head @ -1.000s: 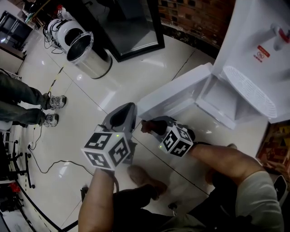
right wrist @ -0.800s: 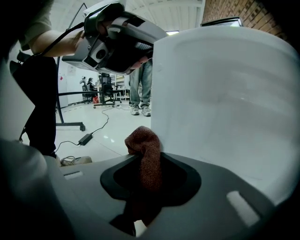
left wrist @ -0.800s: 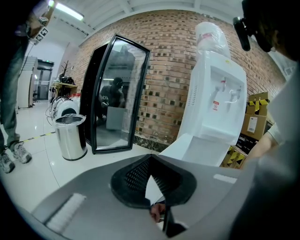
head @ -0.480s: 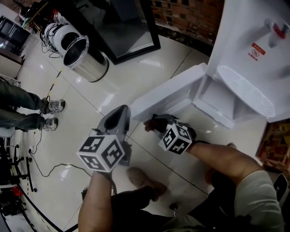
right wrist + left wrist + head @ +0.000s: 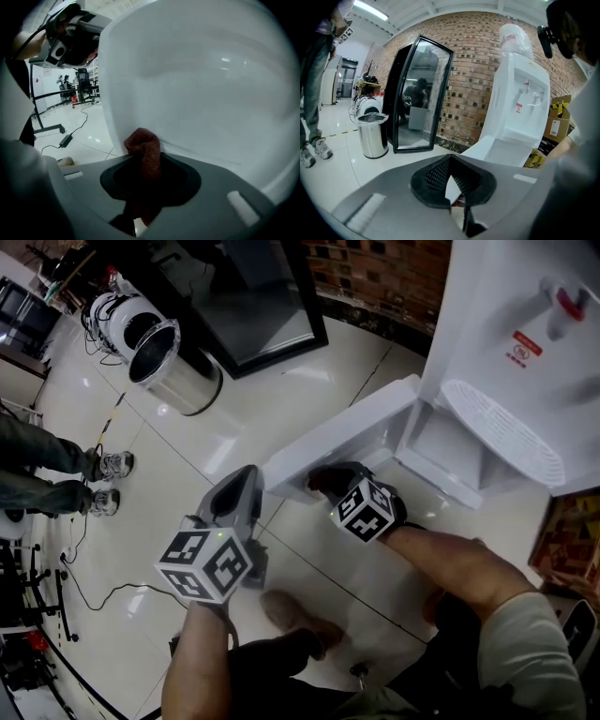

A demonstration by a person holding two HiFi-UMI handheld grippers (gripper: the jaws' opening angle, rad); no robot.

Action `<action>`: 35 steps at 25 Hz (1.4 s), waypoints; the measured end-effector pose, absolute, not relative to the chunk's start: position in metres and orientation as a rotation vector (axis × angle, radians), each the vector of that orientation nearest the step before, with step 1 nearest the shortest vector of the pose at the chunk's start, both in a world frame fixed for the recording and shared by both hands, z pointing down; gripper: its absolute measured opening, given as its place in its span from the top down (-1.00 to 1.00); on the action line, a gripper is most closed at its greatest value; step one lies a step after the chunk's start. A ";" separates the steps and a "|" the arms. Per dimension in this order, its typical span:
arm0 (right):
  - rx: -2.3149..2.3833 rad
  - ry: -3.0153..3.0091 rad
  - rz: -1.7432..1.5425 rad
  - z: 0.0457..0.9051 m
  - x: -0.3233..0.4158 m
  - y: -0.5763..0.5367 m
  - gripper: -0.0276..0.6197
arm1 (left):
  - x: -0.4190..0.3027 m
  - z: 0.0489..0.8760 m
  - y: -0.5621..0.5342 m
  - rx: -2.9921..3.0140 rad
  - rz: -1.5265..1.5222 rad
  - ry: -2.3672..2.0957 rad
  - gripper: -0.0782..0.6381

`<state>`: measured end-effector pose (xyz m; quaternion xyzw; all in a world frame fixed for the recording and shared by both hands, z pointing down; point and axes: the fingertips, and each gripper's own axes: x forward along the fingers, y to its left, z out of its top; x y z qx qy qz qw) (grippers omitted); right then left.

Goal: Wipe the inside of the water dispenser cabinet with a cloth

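Left gripper [image 5: 246, 482] was shut tight with nothing in it, parked just beside the open door's [image 5: 337, 442] outer edge. Right gripper [image 5: 328, 482] was clamped partway closed on the reddish cloth [image 5: 143, 150]. Its bunched end poked out right up against the door's white panel, near a corner. The cabinet [image 5: 450, 442] sat open further right, not reached yet. My take: keep that grip firm, press the cloth flat instead of dabbing with the tip, and brace the door with the left one so it wouldn't swing away.
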<state>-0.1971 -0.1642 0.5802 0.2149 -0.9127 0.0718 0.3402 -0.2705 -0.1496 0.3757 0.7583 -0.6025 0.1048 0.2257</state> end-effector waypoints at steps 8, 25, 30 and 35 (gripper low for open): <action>0.667 -2.349 0.297 0.585 -0.183 -0.177 0.55 | -0.271 0.377 -0.151 2.086 0.286 -1.667 0.78; 0.961 -2.126 0.360 0.601 -0.085 -0.230 0.55 | -0.269 0.376 -0.149 2.083 0.300 -1.676 0.78; 1.041 -2.092 0.355 0.596 -0.058 -0.241 0.55 | -0.269 0.376 -0.148 2.086 0.315 -1.677 0.78; 1.101 -2.064 0.365 0.591 -0.033 -0.247 0.55 | -0.269 0.376 -0.149 2.089 0.334 -1.684 0.78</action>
